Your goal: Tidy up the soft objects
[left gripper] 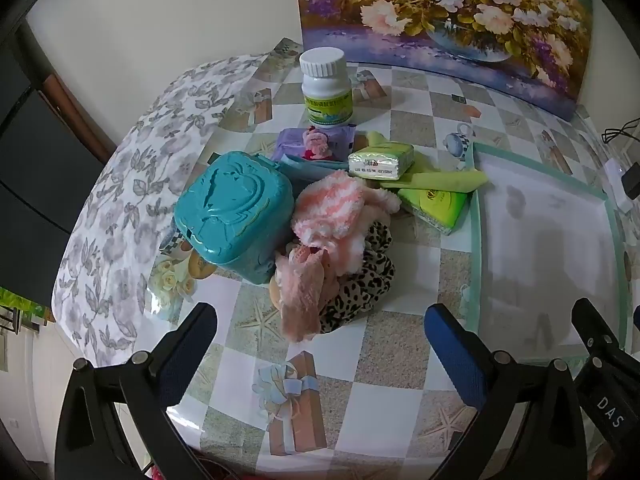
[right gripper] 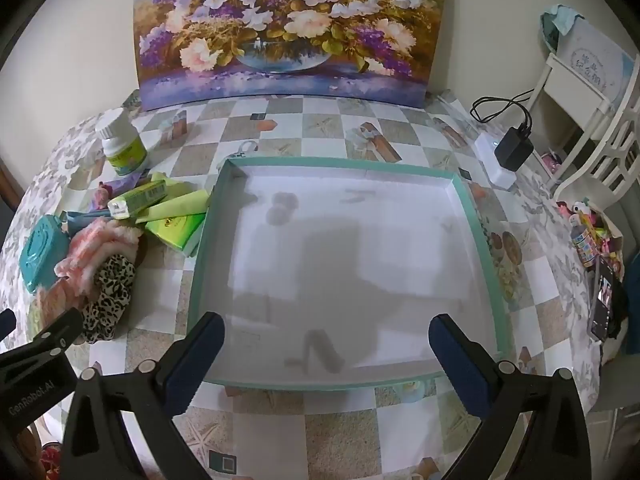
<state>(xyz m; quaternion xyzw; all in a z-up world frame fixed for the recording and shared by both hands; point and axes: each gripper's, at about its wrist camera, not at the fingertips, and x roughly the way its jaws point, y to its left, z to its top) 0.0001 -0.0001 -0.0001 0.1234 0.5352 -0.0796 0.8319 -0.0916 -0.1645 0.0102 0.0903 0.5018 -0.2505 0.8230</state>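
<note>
Both tools are empty and spread wide: the left tool [left gripper: 320, 316] hangs above the worktop [left gripper: 400, 264] just short of the clutter pile, and the right tool [right gripper: 326, 328] hangs over the near edge of the shallow teal-rimmed tray [right gripper: 464, 196], which holds nothing. The soft items lie heaped toward the worktop's left side, left of the tray: a pink-and-white fuzzy sock [left gripper: 336, 208], a pale pink fluffy piece [left gripper: 304, 292] draped in front of it, and a leopard-print cloth [left gripper: 360, 284] partly beneath both. A teal plastic case [left gripper: 234, 210] touches the heap on its left; tissue packs [left gripper: 380, 162], a green cloth [left gripper: 436, 178] and a white pill bottle [left gripper: 326, 88] sit behind, toward the far edge. Judgement: the fabrics are light, limp and compressible, not fragile, and likely to drag neighbours when lifted. The pale pink piece is nearest and uppermost; a pinch on its thick middle fold appears soundest, clear of the leopard cloth.
</note>
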